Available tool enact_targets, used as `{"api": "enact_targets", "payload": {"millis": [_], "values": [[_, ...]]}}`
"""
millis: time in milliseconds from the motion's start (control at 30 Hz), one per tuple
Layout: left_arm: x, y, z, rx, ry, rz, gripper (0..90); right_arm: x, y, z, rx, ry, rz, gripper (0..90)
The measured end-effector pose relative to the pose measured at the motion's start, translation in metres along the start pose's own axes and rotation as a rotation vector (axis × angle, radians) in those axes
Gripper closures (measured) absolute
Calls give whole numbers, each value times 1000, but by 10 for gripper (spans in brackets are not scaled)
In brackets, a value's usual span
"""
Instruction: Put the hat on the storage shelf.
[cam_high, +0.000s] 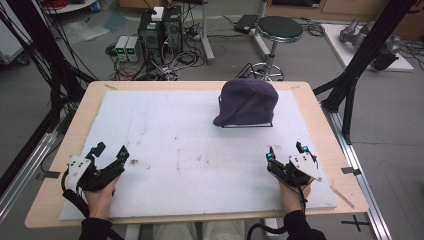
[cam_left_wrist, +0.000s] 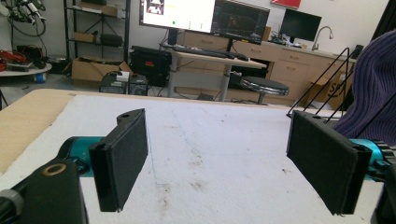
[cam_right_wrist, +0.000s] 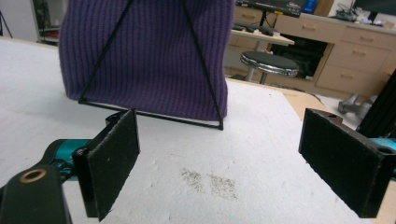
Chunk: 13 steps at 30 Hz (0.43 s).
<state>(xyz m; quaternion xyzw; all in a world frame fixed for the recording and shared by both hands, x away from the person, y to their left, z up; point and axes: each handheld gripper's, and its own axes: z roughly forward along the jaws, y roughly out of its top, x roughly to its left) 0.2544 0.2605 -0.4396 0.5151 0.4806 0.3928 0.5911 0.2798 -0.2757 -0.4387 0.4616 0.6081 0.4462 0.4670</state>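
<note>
Purple knit hat (cam_high: 249, 101) on black wire stand (cam_high: 248, 124), unlabelled; left claw (cam_high: 110, 151) and right claw (cam_high: 285, 150) both released.

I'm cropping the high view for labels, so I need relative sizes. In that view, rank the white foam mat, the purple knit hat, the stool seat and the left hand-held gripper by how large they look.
1. white foam mat
2. purple knit hat
3. stool seat and left hand-held gripper: these look alike in extent, and the stool stands farther off, so I leave them unranked.

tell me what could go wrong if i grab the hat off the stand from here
The hat hangs over a thin wire stand that looks light, so pulling may drag or tip the stand with it. The right gripper could pinch a wire with the knit. Both grippers, the left gripper too, are open and far from it.
</note>
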Motion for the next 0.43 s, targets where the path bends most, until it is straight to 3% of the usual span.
{"api": "enact_targets", "payload": {"millis": [433], "values": [[2, 1, -2, -9, 2, -10, 209, 2, 0, 2, 8, 15, 25, 116]]}}
